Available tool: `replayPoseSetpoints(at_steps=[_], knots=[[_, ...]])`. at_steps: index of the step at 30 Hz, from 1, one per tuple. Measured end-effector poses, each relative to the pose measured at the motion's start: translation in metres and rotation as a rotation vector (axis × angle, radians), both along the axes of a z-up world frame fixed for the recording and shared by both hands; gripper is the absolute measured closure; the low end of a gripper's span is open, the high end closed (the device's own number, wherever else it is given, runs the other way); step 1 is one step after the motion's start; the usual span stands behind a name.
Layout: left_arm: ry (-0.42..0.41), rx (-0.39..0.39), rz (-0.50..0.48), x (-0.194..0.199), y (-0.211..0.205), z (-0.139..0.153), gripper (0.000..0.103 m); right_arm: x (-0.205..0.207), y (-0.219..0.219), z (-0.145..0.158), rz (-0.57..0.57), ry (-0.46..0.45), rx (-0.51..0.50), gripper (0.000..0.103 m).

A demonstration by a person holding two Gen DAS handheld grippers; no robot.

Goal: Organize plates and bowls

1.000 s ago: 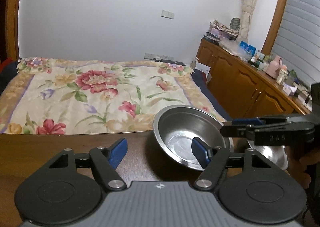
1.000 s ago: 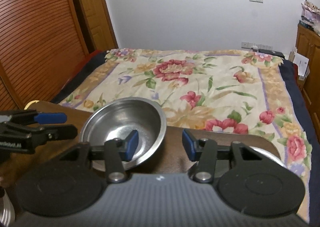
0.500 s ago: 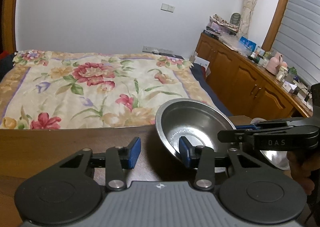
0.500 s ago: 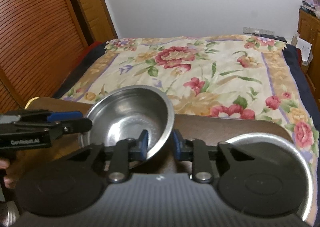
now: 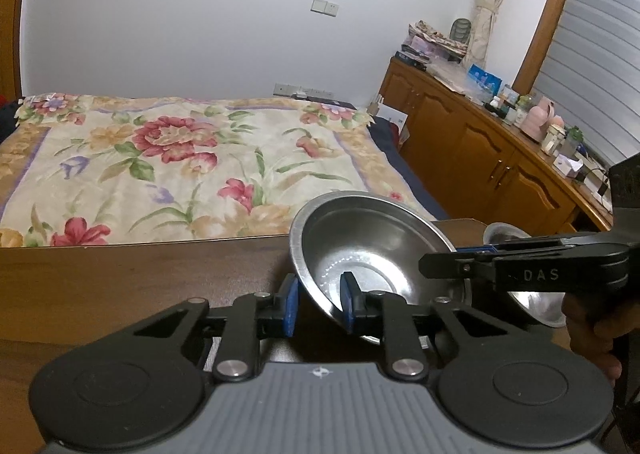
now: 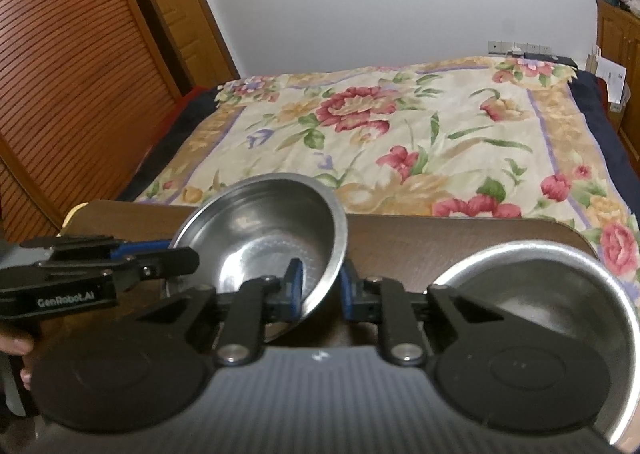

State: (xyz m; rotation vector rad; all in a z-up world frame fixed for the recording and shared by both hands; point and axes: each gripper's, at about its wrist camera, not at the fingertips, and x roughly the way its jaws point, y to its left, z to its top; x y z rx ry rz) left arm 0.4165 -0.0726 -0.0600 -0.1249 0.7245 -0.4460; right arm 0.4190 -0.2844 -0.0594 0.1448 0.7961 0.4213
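Now gripped from both sides: left tool (image 5: pixel 318 304) closing on steel bowl (image 5: pixel 376 250) near rim, right tool (image 6: pixel 318 286) closing opposite; bowl tilted over surface (image 5: pixel 140 274), second bowl (image 6: pixel 560 294) just right.

A dark brown wooden table (image 5: pixel 120 278) filled the lower left of the left wrist frame. Behind it, across the middle, lay a cream bedspread printed with red flowers (image 5: pixel 172 158). A long honey-coloured wooden cabinet (image 5: pixel 480 150) cluttered with bottles ran along the right. In the right wrist view, a reddish slatted wooden door (image 6: pixel 72 86) filled the upper left.
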Motion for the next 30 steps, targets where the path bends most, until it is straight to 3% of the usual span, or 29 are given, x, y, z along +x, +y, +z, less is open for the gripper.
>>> replayPoseSetpoints(at_steps=[16, 30], knots=[[0.028, -0.02, -0.021, -0.04, 0.01, 0.023, 0.082, -0.033, -0.001, 0.024, -0.004, 0.006, 0.015, 0.089], [-0.008, -0.041, -0.044, -0.086, 0.026, 0.055, 0.083, -0.073, 0.007, 0.055, 0.013, -0.018, 0.009, 0.089]])
